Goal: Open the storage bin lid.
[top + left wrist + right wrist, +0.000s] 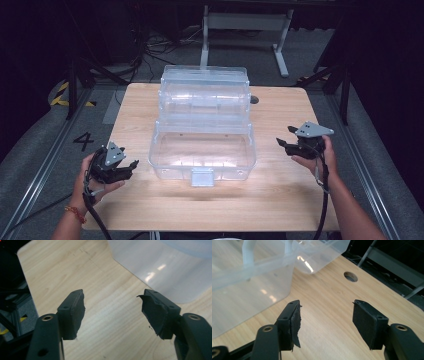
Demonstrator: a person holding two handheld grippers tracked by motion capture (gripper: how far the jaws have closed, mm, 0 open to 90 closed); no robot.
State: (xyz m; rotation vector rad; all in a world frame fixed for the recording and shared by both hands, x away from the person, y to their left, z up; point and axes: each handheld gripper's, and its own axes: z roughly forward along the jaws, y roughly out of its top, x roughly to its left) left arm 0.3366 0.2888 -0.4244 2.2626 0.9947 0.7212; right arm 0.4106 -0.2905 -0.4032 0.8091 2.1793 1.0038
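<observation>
A clear plastic storage box stands in the middle of the wooden table, its lid swung back and upright behind it. A latch hangs on its front wall. My left gripper is held just left of the box, open, nothing between its jaws; its own view has the box's corner ahead to the right of my left gripper. My right gripper sits off the box's right side, open and empty. In the right gripper view, the box wall lies left of my right gripper.
A round hole pierces the tabletop behind the box's right side. Bare wood lies in front of the box and on both sides. A grey table frame and cables stand beyond the far edge.
</observation>
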